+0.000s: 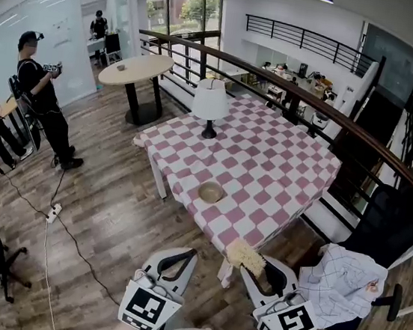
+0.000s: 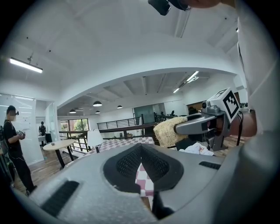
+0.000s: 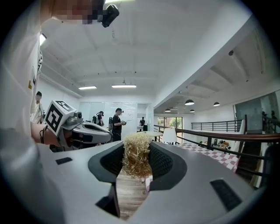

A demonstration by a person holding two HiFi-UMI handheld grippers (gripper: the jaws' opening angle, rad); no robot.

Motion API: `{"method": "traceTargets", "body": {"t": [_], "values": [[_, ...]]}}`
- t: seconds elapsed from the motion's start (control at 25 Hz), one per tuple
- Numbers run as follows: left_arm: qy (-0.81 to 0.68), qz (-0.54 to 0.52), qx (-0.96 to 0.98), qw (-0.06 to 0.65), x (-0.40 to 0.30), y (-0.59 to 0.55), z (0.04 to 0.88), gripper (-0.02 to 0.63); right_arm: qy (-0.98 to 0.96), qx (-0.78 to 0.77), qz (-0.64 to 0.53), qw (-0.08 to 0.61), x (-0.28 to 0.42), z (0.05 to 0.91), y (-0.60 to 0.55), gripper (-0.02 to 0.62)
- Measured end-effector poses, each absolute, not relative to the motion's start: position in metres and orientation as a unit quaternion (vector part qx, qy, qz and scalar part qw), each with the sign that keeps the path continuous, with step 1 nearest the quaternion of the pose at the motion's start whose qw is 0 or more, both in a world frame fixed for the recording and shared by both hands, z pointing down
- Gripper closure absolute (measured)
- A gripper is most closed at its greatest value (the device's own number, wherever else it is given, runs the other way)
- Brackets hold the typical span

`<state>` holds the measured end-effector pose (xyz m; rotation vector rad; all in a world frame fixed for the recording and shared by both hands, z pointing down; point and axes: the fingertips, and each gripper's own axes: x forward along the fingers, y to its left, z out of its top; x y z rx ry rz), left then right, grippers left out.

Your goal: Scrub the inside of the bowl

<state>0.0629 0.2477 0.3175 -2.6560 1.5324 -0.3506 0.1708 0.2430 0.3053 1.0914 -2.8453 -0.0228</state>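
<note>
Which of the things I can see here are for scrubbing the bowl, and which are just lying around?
For the job: bowl on the checked table; straw-coloured scrubber clamped in the right gripper; left gripper, shut and empty.

Just lying about: lamp; round table; cloth over the chair; power strip on the floor.

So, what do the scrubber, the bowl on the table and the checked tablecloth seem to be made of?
Scrubber: a pale, straw-coloured tangle of thin strands, matte; probably plant fibre, loofah-like.
Bowl: tan and dull, perhaps wood or unglazed ceramic; too small to tell.
Tablecloth: pink and white checks, hanging over the table edges, so woven cloth or soft vinyl.
</note>
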Motion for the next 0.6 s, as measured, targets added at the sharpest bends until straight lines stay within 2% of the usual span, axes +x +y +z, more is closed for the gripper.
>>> {"method": "traceTargets", "body": {"t": [0.6], "values": [[0.508,-0.118,-0.852,0.033,0.064,0.223,0.334,0.591,-0.942,0.333,-0.006,0.046,0.168,0.321,0.213,0.445]]}}
